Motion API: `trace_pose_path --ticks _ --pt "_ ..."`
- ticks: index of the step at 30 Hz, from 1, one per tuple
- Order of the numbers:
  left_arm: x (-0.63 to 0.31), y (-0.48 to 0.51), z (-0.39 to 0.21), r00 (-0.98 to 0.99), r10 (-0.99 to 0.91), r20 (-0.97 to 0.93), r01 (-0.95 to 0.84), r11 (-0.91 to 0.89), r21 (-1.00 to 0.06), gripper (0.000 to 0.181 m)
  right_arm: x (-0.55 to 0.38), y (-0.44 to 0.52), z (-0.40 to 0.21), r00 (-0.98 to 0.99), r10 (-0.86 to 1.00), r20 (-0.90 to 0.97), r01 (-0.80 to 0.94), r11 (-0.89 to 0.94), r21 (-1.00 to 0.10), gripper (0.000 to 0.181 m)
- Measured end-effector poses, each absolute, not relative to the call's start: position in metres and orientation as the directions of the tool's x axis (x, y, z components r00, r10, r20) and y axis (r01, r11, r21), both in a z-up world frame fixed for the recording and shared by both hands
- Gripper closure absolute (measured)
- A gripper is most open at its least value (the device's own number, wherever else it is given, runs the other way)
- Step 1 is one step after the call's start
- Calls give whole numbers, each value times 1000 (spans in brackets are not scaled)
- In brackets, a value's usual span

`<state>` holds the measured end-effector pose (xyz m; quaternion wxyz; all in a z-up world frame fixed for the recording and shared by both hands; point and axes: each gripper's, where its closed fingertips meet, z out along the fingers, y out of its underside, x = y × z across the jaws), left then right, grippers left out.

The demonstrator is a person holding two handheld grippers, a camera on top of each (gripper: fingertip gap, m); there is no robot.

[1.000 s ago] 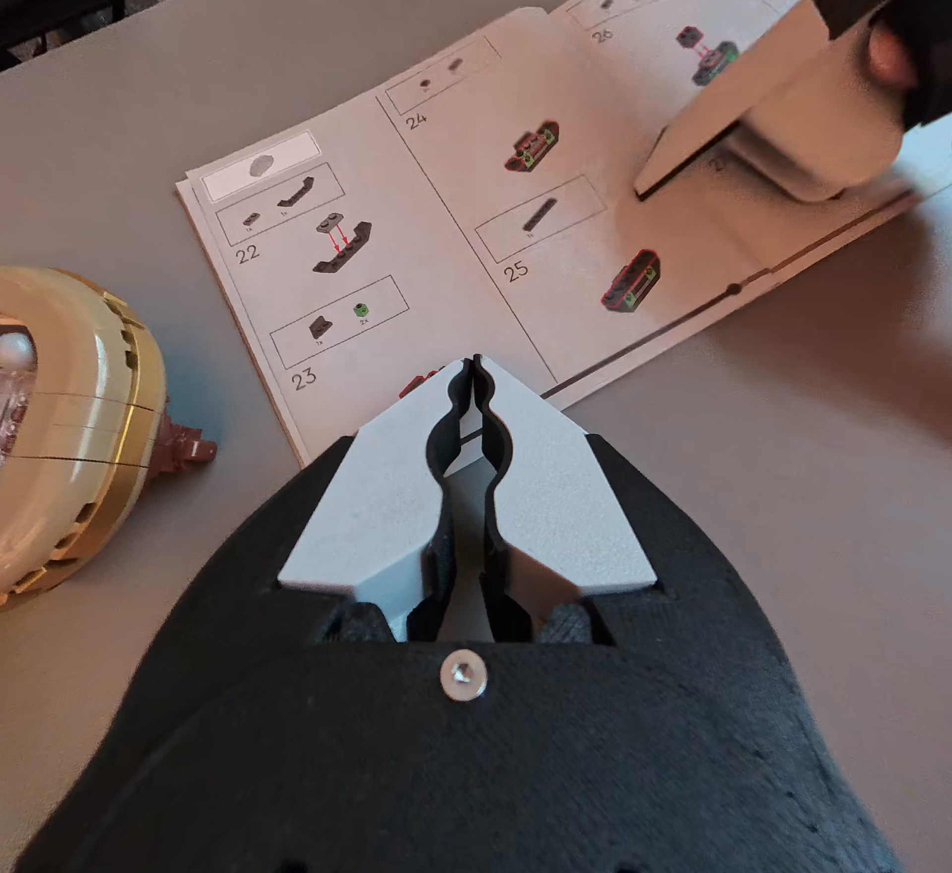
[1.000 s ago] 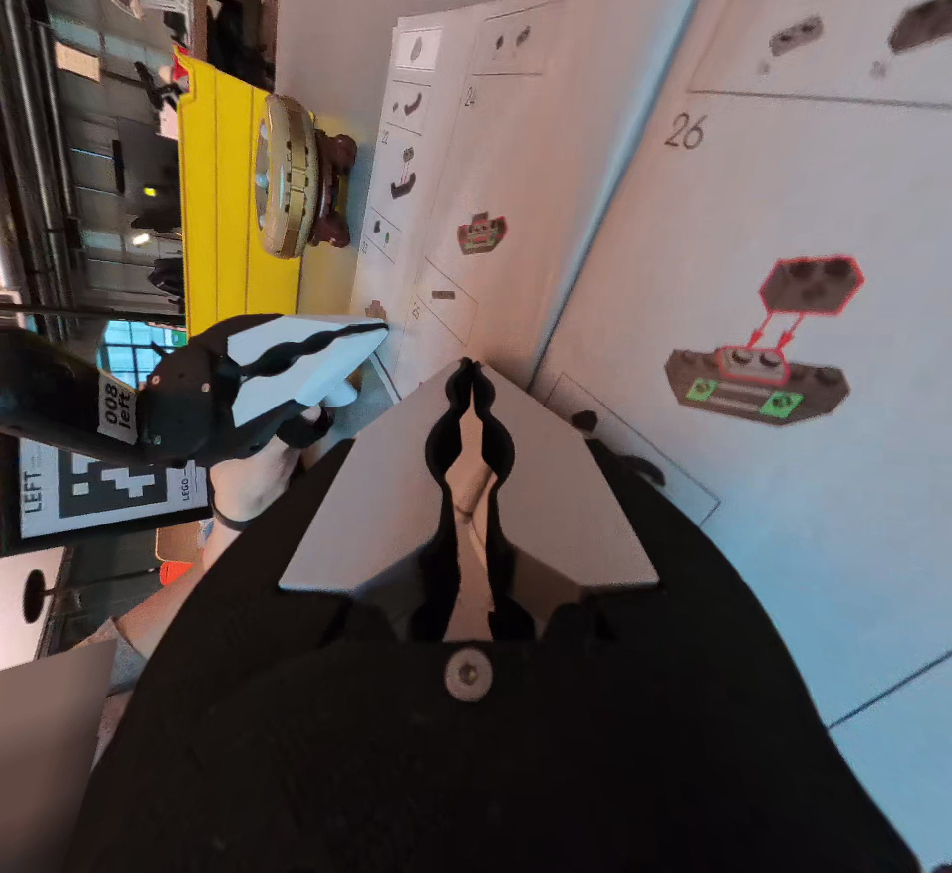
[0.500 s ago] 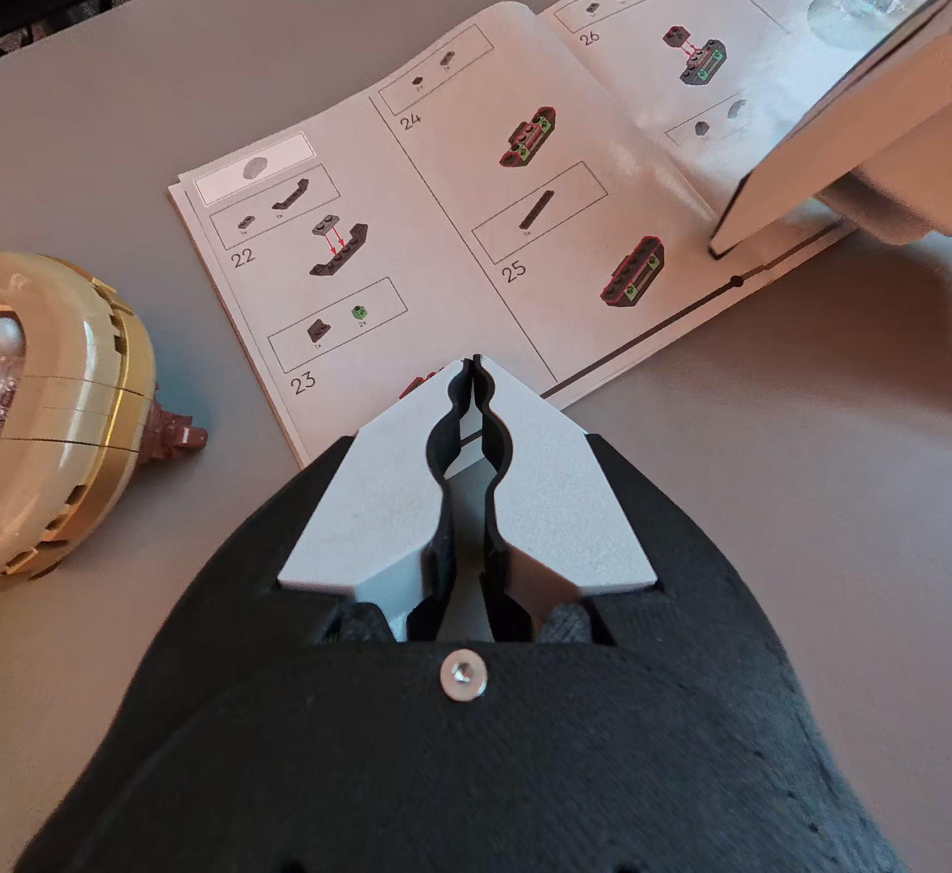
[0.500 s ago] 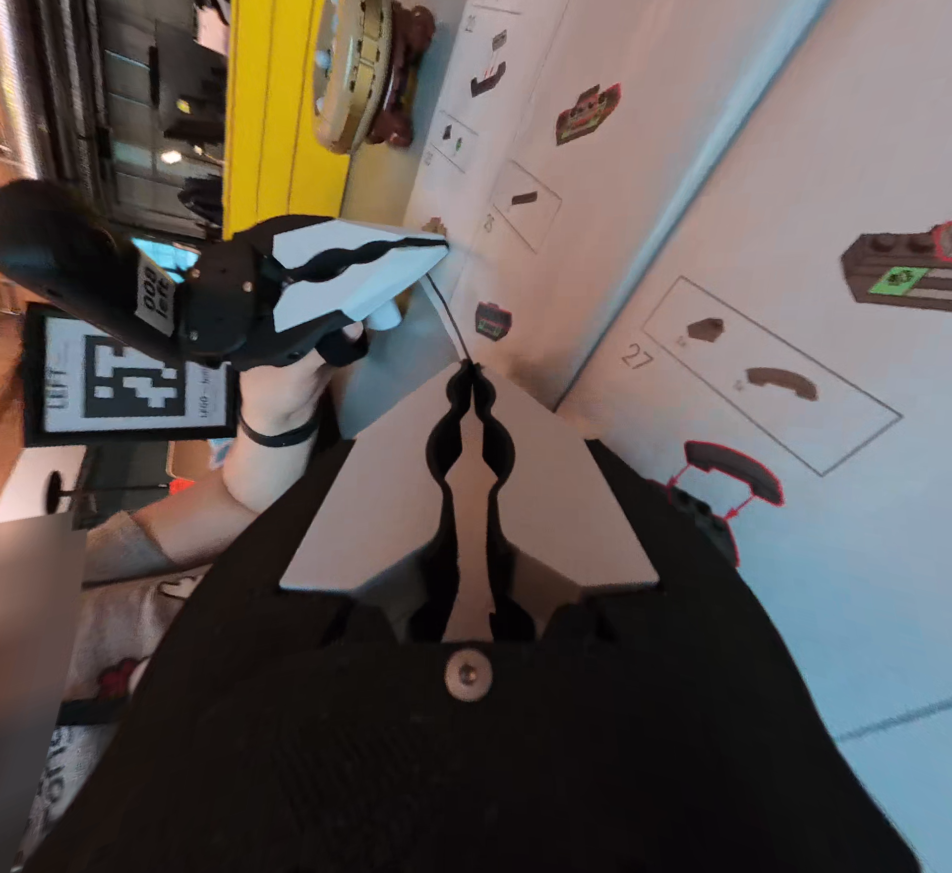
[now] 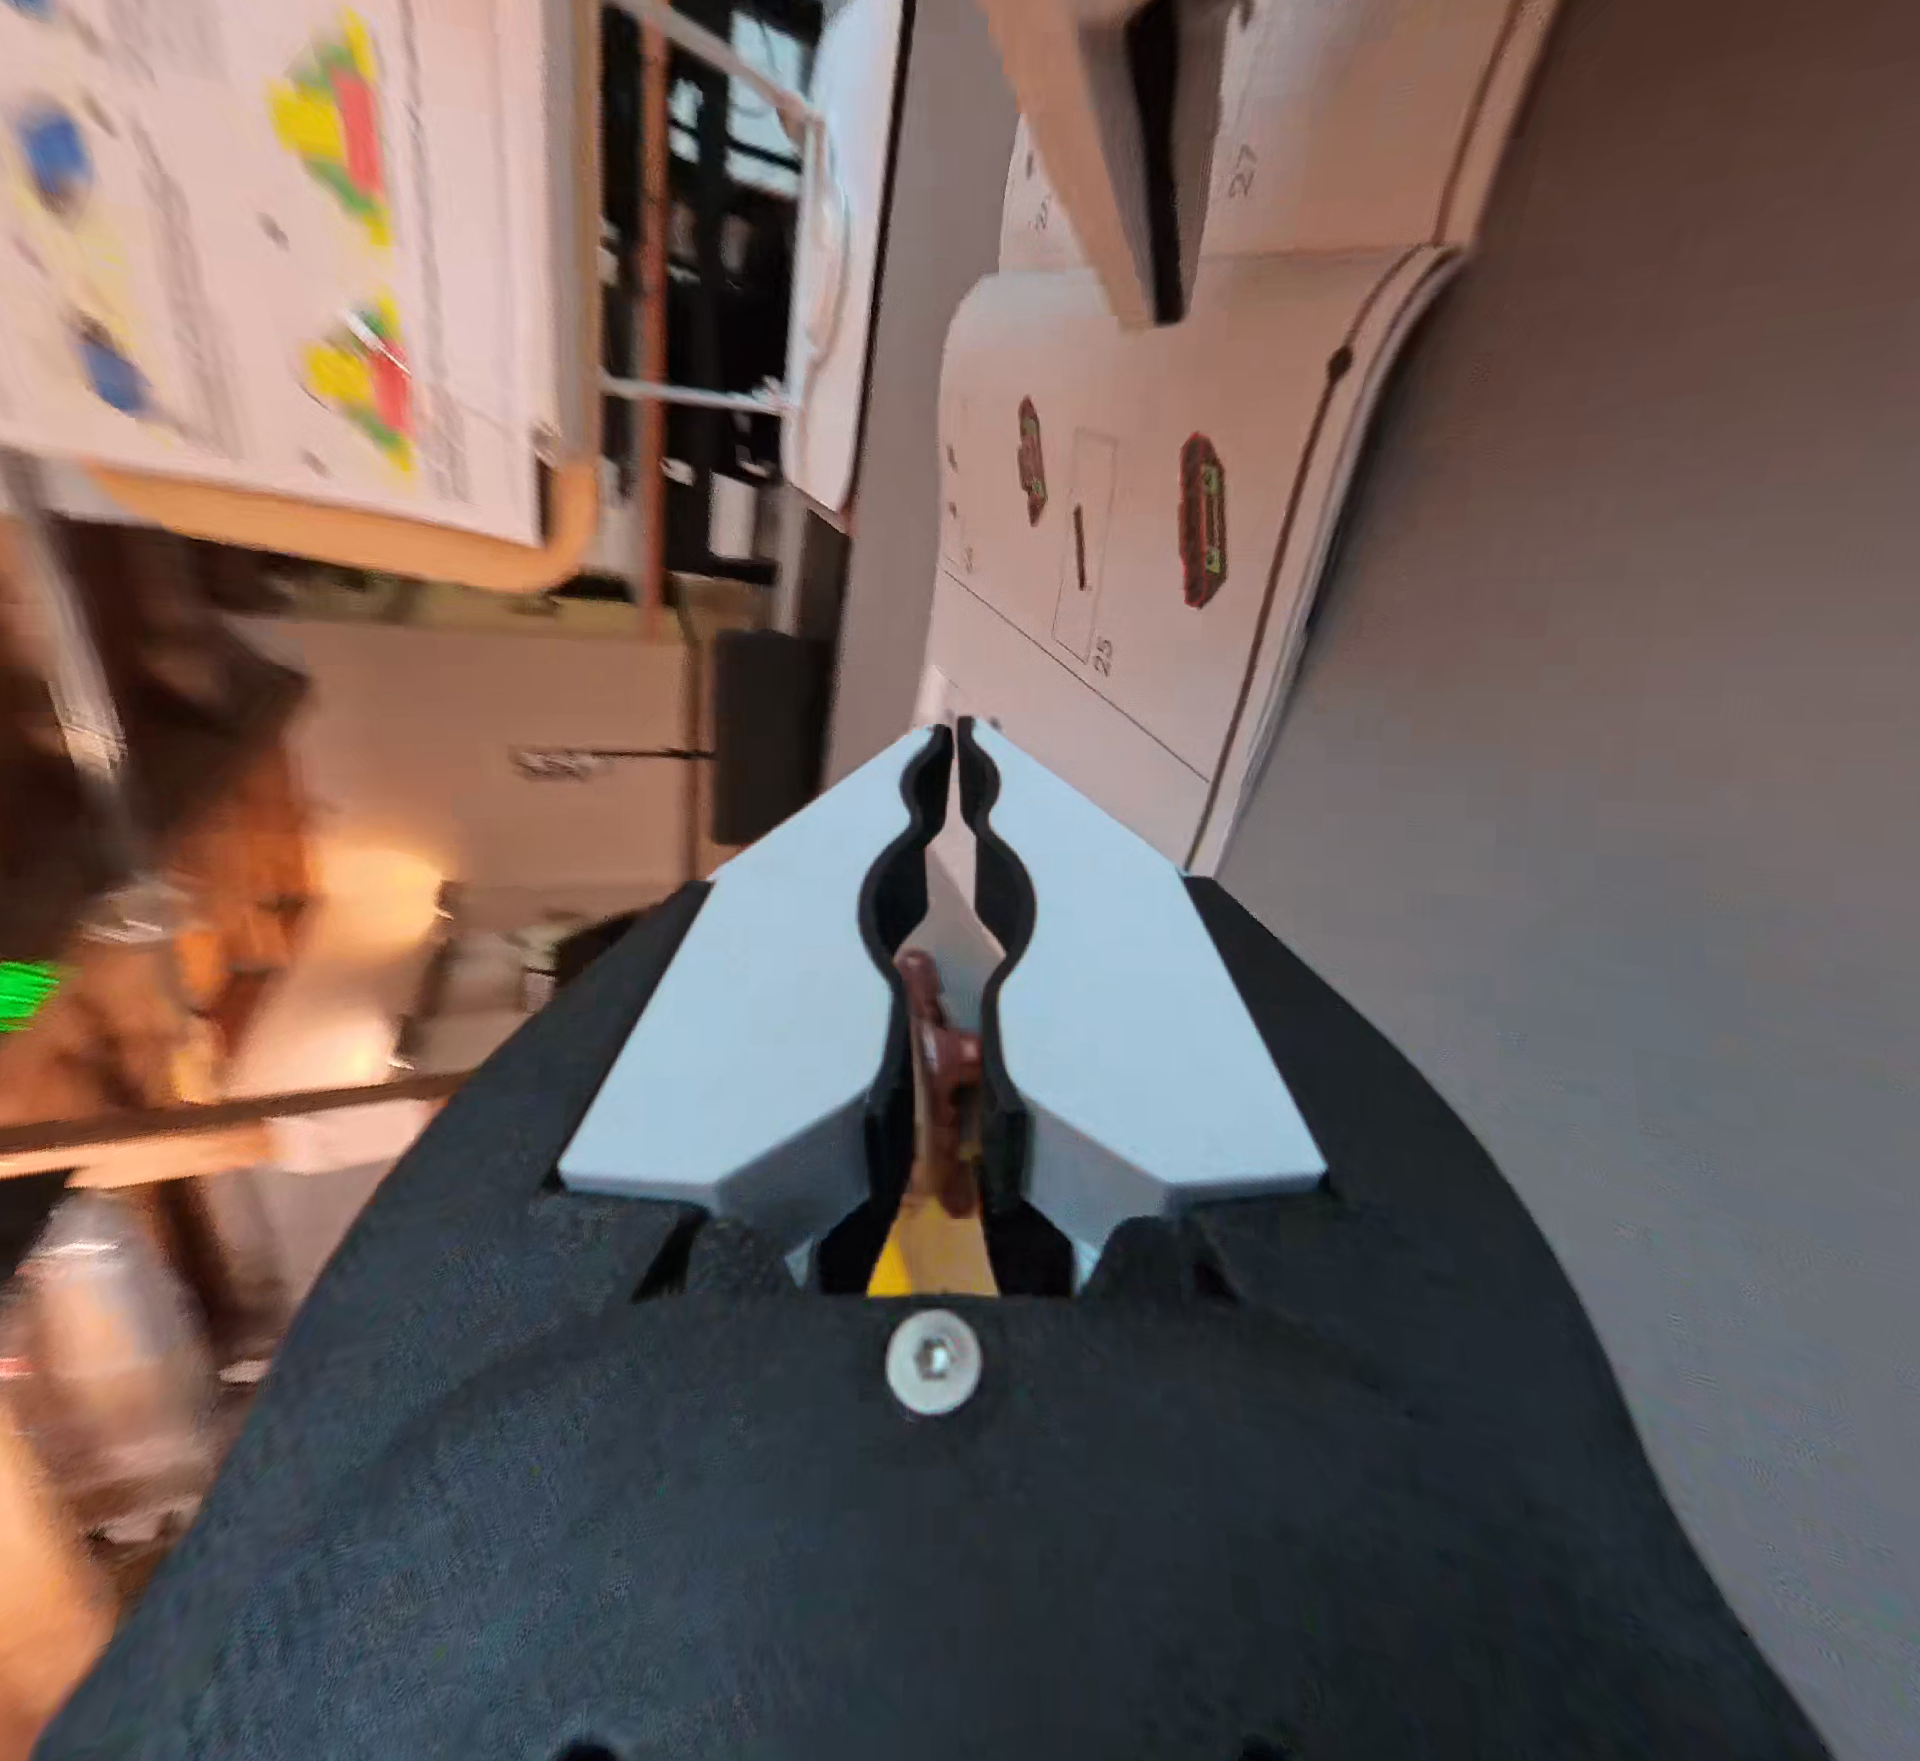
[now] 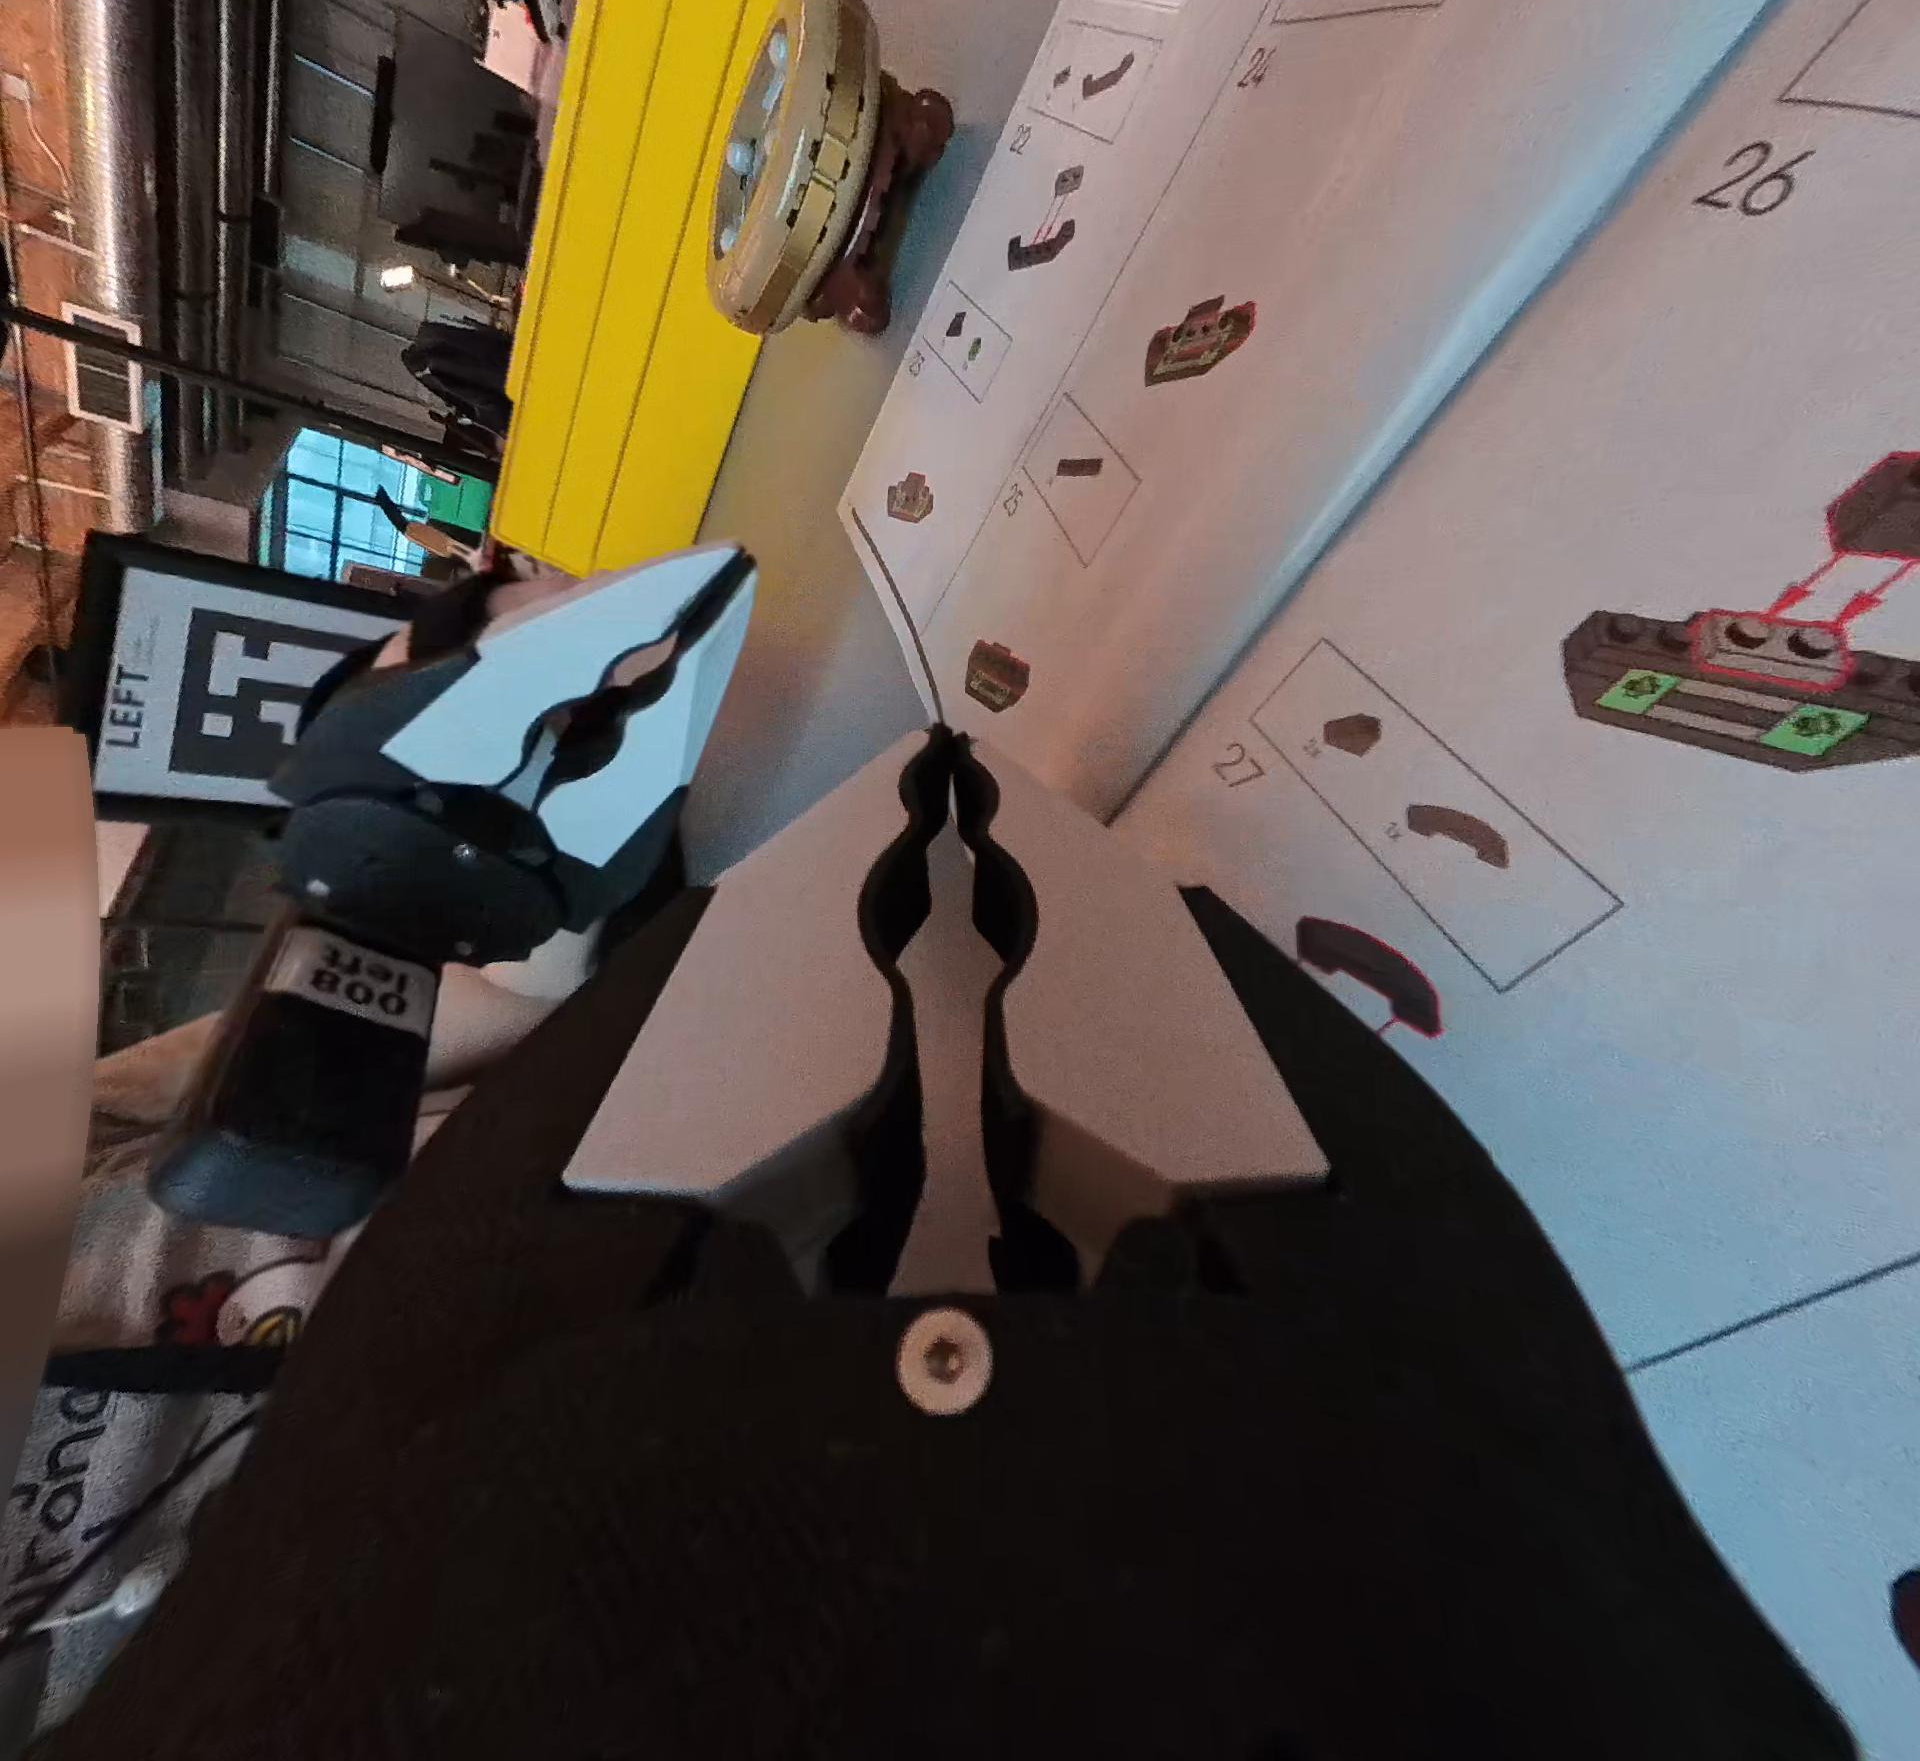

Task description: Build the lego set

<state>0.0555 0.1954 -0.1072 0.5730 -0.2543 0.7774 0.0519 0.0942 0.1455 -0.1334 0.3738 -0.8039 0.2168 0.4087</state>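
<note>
An open instruction booklet (image 6: 1351, 361) lies on the grey table (image 5: 1662, 776); it also shows in the left wrist view (image 5: 1122, 485). A round tan and gold lego model (image 6: 800, 153) on a brown base stands beyond the booklet's left page. My right gripper (image 6: 948, 740) is shut and empty. Its tips are at the booklet's bottom edge near the fold, and it also shows from the left wrist view (image 5: 1132, 298). My left gripper (image 5: 954, 735) is shut and empty, rolled on its side, and hovers left of the booklet (image 6: 743, 563). A brown part (image 5: 940, 1046) of the model shows through its jaw gap.
A yellow tray (image 6: 623, 257) stands behind the model. A black and white marker board (image 6: 208, 683) is at the left. A sheet with coloured figures (image 5: 260, 153) and a white plate (image 5: 842, 257) lie farther off. A person's forearm is under the left gripper. My right fingertips sit around 8 cm from my left ones.
My left gripper has rolled on its side and swung up from looking down at the booklet. My right gripper slid from the right page to the booklet's bottom edge. Both stayed shut.
</note>
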Motion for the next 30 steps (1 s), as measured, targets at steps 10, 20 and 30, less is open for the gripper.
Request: trace_pose_path --ticks 10,20,30 --pt "53 180 -105 -224 -237 -945 -396 909 -134 181 74 143 -150 600 -48 -799 -593 -697 -404 181" --pt "54 158 -118 -290 -128 -948 -311 950 -33 181 76 141 -158 579 -68 -812 -609 -699 -376 181" --pt "52 141 -121 -305 -55 -951 -234 972 19 181 77 141 -158 563 -71 -824 -620 -695 -364 181"
